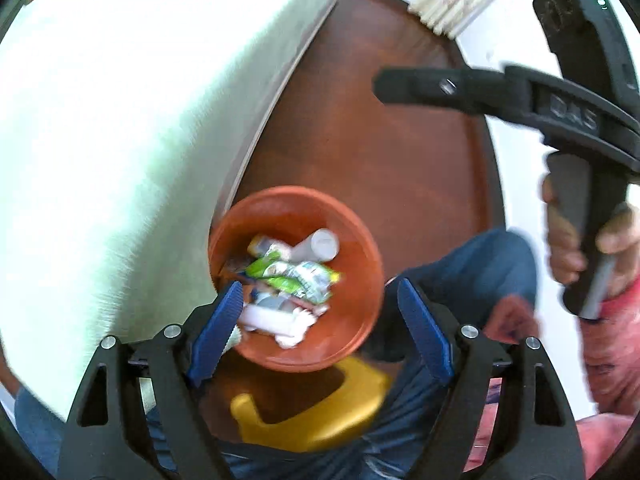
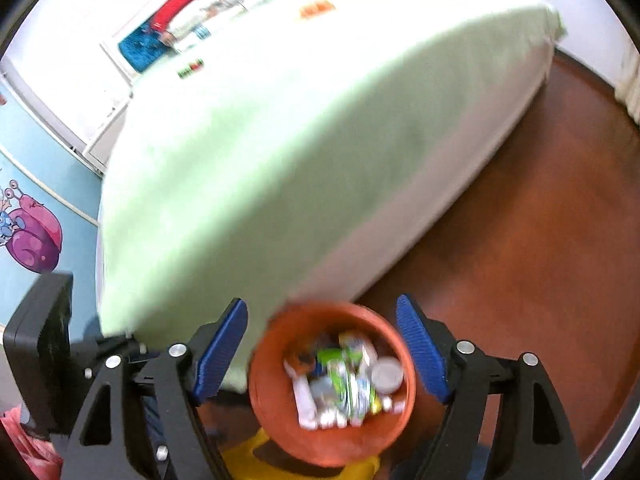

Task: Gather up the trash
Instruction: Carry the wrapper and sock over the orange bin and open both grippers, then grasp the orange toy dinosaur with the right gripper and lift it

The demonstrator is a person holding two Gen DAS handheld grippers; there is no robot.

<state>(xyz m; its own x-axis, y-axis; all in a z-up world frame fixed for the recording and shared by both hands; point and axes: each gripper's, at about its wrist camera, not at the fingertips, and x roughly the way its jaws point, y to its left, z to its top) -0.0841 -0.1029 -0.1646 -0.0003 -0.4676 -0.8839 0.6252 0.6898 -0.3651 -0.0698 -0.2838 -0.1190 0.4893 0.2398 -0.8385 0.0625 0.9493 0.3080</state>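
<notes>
An orange bin [image 1: 356, 320] stands on the brown floor beside a bed; it also shows in the right wrist view [image 2: 272, 412]. It holds mixed trash [image 1: 292, 276]: green wrappers, a white bottle, crumpled paper, seen too in the right wrist view [image 2: 344, 380]. My left gripper [image 1: 320, 332] is open and empty, hovering above the bin. My right gripper [image 2: 324, 352] is open and empty, also above the bin. The right gripper's body [image 1: 560, 108] shows in the left wrist view, up at the right.
A bed with a pale green cover [image 2: 280, 140] fills the left. A yellow stool [image 1: 312, 412] sits by the bin. The person's blue-jeaned leg [image 1: 480, 264] is beside the bin. Brown floor [image 2: 540, 220] lies to the right.
</notes>
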